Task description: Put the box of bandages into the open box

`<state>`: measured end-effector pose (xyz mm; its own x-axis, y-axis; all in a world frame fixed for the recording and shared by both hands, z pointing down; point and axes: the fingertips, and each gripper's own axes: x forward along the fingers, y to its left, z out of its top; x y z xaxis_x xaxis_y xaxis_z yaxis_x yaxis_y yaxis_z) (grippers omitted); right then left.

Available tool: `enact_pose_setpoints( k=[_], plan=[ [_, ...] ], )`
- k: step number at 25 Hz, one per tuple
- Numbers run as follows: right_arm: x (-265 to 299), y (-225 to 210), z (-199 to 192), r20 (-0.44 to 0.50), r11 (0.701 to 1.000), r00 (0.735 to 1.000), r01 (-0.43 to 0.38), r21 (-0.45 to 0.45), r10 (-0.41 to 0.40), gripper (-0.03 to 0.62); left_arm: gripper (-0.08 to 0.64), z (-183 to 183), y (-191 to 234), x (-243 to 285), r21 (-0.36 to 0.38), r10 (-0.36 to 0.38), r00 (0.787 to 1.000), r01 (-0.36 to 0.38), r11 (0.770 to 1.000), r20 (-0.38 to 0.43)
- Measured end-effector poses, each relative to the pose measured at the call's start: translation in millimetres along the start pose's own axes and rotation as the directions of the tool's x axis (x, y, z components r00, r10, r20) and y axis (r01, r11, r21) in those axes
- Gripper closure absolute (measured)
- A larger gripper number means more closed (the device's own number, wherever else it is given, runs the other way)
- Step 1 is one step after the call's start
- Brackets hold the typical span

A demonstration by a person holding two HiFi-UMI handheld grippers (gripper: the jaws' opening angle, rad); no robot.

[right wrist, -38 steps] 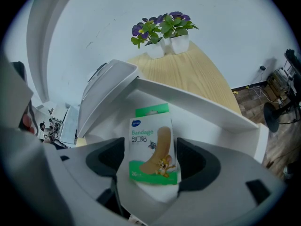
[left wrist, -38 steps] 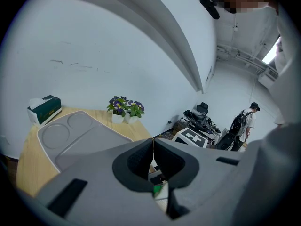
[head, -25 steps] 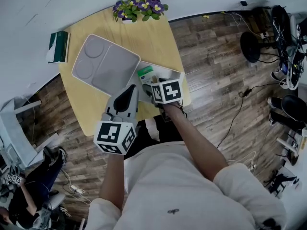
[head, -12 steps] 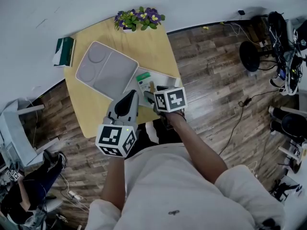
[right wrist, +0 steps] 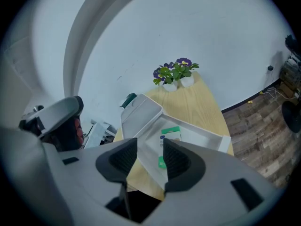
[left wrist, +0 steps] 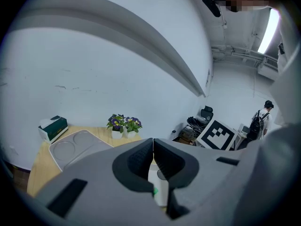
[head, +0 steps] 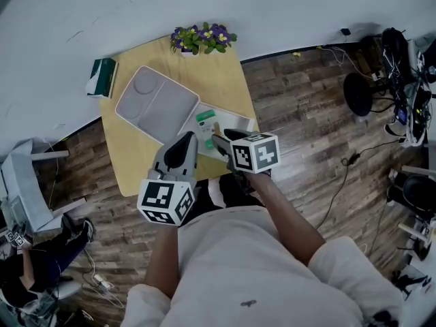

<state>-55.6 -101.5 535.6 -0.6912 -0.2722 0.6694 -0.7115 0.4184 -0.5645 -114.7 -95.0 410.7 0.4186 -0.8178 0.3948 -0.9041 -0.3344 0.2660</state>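
1. Left gripper (left wrist: 153,144), grey two-jaw tool with a black-and-white marker cube (head: 165,200), lower centre of the head view. Jaws clenched, pads touching, nothing between them.

2. Right gripper (right wrist: 149,149), same make, marker cube (head: 256,153) just right of centre in the head view. Jaws parted, having just been closing; nothing between them, and the pads touch nothing. It hangs above the near edge of item 4.

3. Light yellow wooden table (head: 134,160), centre-left of the head view, standing on a dark wood-plank floor (head: 300,101).

4. Open box (right wrist: 221,138), white, shallow and rectangular, on the table's right-hand part, seen past the right gripper's jaws in the right gripper view.

5. Box of bandages (head: 206,122), small white carton with a green end. It lies flat inside the open box, toward its left end, just beyond both grippers' tips in the head view and apart from both.

6. Pale grey lid (head: 157,103) with two round recesses. It lies open up and left of the open box, adjoining it.

7. Purple flowers with green leaves in small white pots (head: 202,37), at the table's far edge, top centre of the head view, close to the white wall.

8. Dark green carton (head: 102,78), at the table's far left corner, upper left of the head view, well apart from the lid.
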Motion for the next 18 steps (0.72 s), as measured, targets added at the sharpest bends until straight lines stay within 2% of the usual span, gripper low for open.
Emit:
enact_pose_setpoints(
  k=[3, 5, 18],
  plan=[
    [-16, 5, 7, 0.036, 1.000, 0.999, -0.015, -0.025, 0.016, 0.446, 0.554, 2, -6, -1, 0.007, -0.002, 1.000, 0.001, 1.000, 0.011],
    [-27, 7, 12, 0.063, 0.999, 0.998, -0.011, -0.051, 0.014, 0.495, 0.554, 3, -10, -2, 0.009, -0.003, 1.000, 0.003, 1.000, 0.018],
    [-55, 20, 27, 0.118, 0.989, 0.992, -0.026, -0.149, 0.044, 0.580, 0.554, 13, -17, -9, 0.017, 0.014, 0.997, -0.015, 1.000, 0.070]
  ],
)
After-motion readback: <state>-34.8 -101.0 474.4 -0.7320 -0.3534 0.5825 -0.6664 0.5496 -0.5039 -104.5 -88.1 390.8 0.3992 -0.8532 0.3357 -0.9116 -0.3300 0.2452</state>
